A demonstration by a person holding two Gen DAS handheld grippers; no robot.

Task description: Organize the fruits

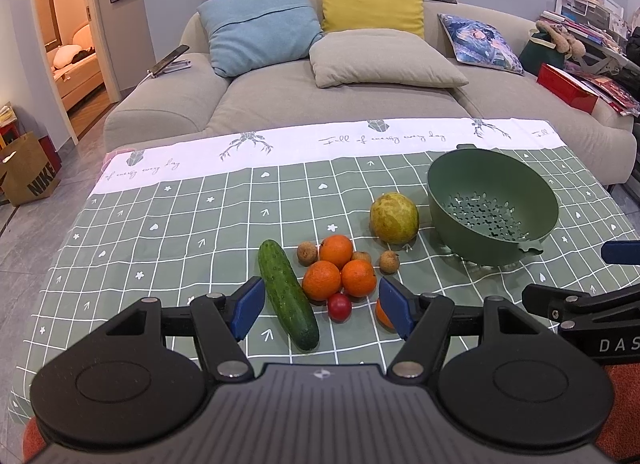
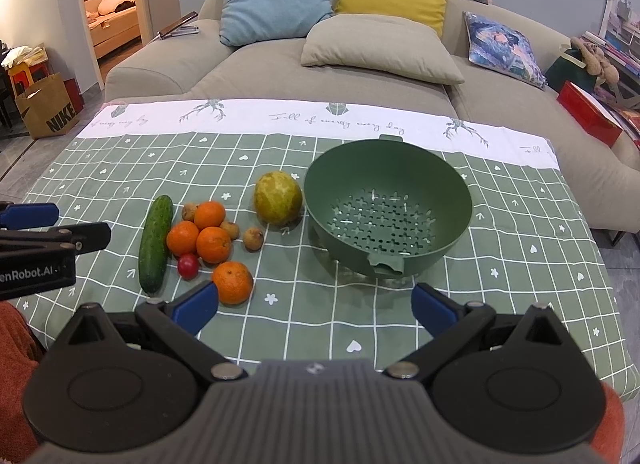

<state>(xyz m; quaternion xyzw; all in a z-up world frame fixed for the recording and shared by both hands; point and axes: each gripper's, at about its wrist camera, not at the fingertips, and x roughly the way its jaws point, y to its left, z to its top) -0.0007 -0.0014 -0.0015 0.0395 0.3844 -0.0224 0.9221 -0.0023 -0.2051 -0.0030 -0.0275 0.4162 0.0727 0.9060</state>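
1. Fruit cluster, on the green checked tablecloth (image 2: 360,324): four oranges. Three (image 2: 199,231) are bunched and touching; the fourth orange (image 2: 233,282) lies just beside them on the near side, apart from the bunch.
2. A red tomato (image 2: 188,266) sits against the near edge of the bunch. Three small brown fruits (image 2: 253,239) lie around its far and right sides.
3. A cucumber (image 2: 155,238) lies lengthwise just left of the oranges, flat on the cloth.
4. A large yellow-green citrus (image 2: 278,198) stands between the cluster and the colander, just beside the colander's wall; contact cannot be confirmed.
5. Green perforated colander (image 2: 320,199), right of all produce, upright, nothing inside.
6. Left gripper (image 1: 322,310): jaws spread wide, holding nothing, hovering near the cucumber's near end and the tomato; its right finger (image 1: 394,306) hides part of the fourth orange in the left wrist view.
7. Right gripper (image 2: 316,306): jaws spread wide, holding nothing, near the colander's front tab.
8. Surroundings: beige sofa (image 2: 280,75) with cushions behind the table; a paper bag (image 2: 48,107) on the floor at left.
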